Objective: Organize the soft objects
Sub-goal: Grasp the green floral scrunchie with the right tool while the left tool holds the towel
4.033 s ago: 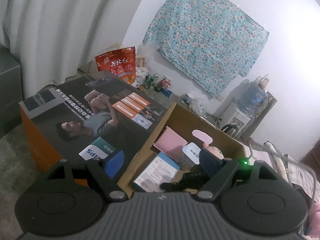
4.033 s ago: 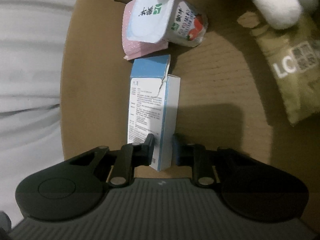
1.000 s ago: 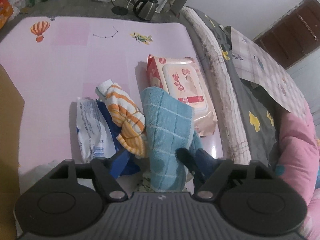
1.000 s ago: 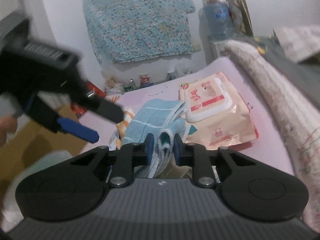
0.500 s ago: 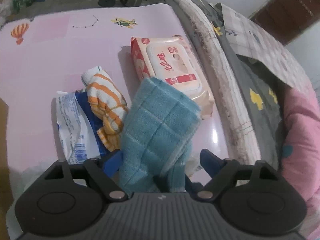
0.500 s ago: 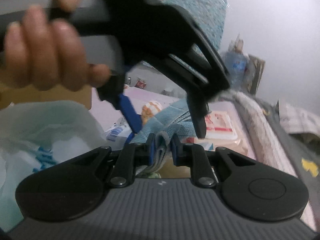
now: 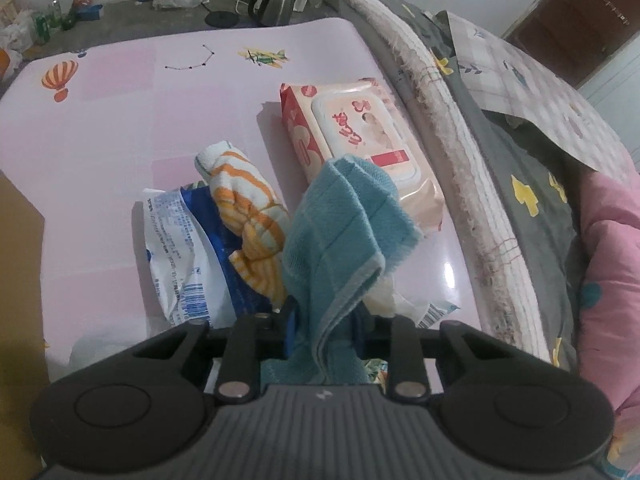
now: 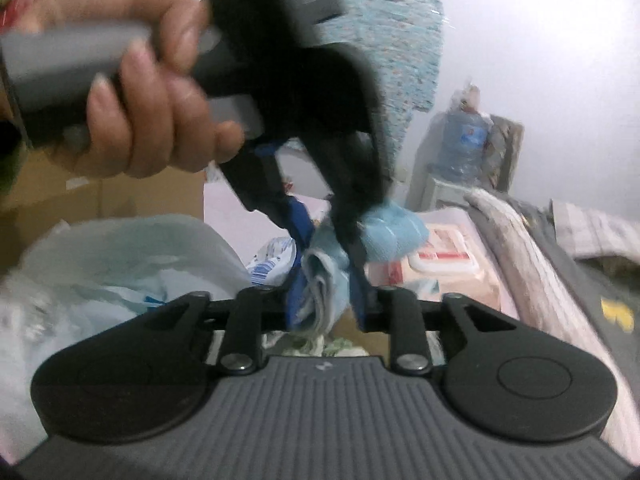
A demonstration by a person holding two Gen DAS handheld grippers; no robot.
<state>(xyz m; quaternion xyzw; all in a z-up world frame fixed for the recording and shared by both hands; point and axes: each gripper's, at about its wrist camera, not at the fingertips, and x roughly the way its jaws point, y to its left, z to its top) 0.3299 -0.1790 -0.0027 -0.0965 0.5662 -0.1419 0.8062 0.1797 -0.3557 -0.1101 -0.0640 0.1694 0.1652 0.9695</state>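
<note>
A blue towel (image 7: 340, 232) hangs folded above the pink mat (image 7: 120, 92). My left gripper (image 7: 322, 330) is shut on its lower part. In the right wrist view my right gripper (image 8: 326, 308) is also shut on the blue towel (image 8: 320, 288), and the left gripper (image 8: 320, 240), held by a hand, pinches the same towel just above. An orange-striped white towel (image 7: 248, 208) lies on a blue-and-white packet (image 7: 180, 248). A pink wet-wipes pack (image 7: 352, 136) lies to the right of them.
A white plastic bag (image 8: 120, 264) sits at the left in the right wrist view, with a cardboard box (image 8: 100, 192) behind it. Bedding and a grey quilt (image 7: 520, 160) border the mat on the right. A kettle (image 7: 272, 0) stands on the floor beyond.
My left gripper has closed on the blue towel, which the right gripper was holding. Both grippers now hold it, with the towel lifted and bunched between them.
</note>
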